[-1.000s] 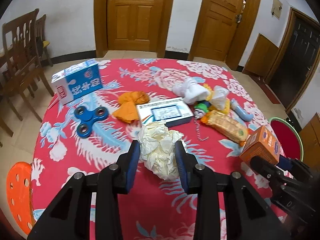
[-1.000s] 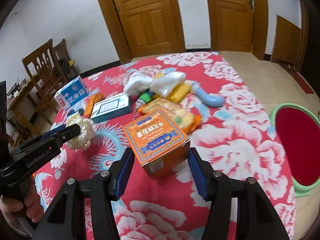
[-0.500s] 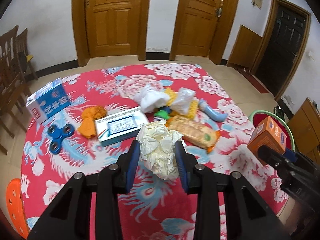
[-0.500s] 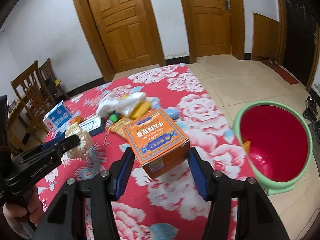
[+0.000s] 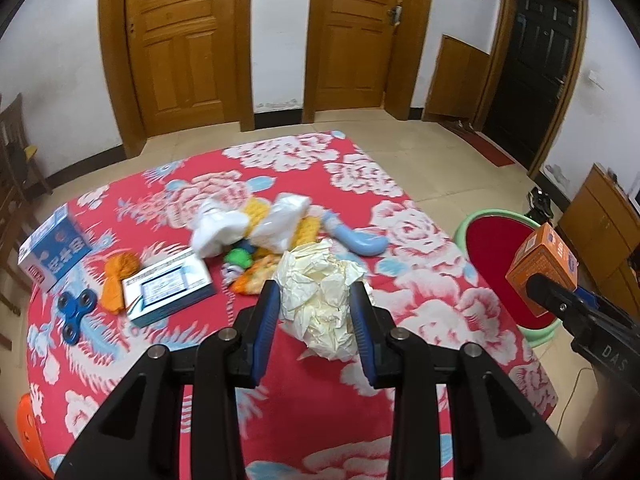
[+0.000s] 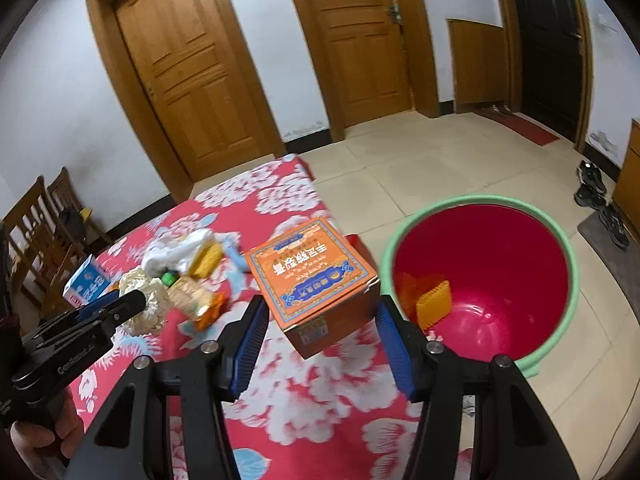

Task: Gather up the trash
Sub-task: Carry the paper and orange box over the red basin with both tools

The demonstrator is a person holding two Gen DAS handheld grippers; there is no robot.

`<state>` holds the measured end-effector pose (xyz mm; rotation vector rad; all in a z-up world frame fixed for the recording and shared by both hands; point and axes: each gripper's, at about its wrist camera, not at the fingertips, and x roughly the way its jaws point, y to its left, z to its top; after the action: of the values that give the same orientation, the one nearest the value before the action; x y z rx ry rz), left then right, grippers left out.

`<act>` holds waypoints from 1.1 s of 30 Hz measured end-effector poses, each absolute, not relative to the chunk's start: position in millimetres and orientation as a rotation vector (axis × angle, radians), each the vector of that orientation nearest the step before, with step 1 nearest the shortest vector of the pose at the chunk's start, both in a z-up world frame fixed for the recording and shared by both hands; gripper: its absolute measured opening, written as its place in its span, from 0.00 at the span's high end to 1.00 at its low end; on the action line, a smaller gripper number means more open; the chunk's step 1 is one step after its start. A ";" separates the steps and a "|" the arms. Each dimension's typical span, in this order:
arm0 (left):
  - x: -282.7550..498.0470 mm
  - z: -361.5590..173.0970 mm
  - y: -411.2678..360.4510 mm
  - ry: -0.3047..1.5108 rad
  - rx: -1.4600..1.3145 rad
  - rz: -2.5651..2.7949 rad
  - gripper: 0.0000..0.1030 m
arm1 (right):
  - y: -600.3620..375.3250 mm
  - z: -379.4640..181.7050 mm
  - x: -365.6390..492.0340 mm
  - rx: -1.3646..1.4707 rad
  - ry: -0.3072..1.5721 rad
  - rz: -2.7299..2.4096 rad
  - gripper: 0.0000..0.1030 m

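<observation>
My left gripper (image 5: 316,312) is shut on a crumpled cream paper ball (image 5: 320,296) and holds it above the red floral table (image 5: 440,312). My right gripper (image 6: 320,324) is shut on an orange carton (image 6: 316,280), held above the table's right edge beside a red bucket with a green rim (image 6: 484,276). The bucket stands on the floor and holds some orange scraps (image 6: 432,302). In the left wrist view the carton (image 5: 540,264) and bucket (image 5: 496,248) are at the right.
On the table lie a white-blue flat box (image 5: 168,284), a blue-white carton (image 5: 52,248), a blue spinner (image 5: 76,312), orange cloth (image 5: 116,276), white bags (image 5: 256,220), a snack packet (image 6: 196,296) and a blue tube (image 5: 356,240). Chairs (image 6: 36,232) stand at the left.
Both grippers have swung right with their loads. The bucket has come into full view beside the orange carton, and the table clutter has slid left.
</observation>
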<state>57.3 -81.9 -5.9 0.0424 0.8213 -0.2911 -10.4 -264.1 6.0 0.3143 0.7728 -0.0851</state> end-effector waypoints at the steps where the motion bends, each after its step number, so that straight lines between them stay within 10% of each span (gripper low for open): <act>1: 57.6 -5.4 -86.7 0.821 0.049 -0.298 0.65 | -268.3 5.9 -11.2 0.319 0.771 -0.092 0.43; 33: 79.3 -20.7 -234.4 0.835 0.195 -0.526 0.65 | -388.8 -49.5 -15.4 0.441 0.847 -0.345 0.43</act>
<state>79.3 -234.4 -20.7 0.1947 0.8353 -0.5255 -15.4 -388.8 -49.5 0.4411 0.8470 -0.3447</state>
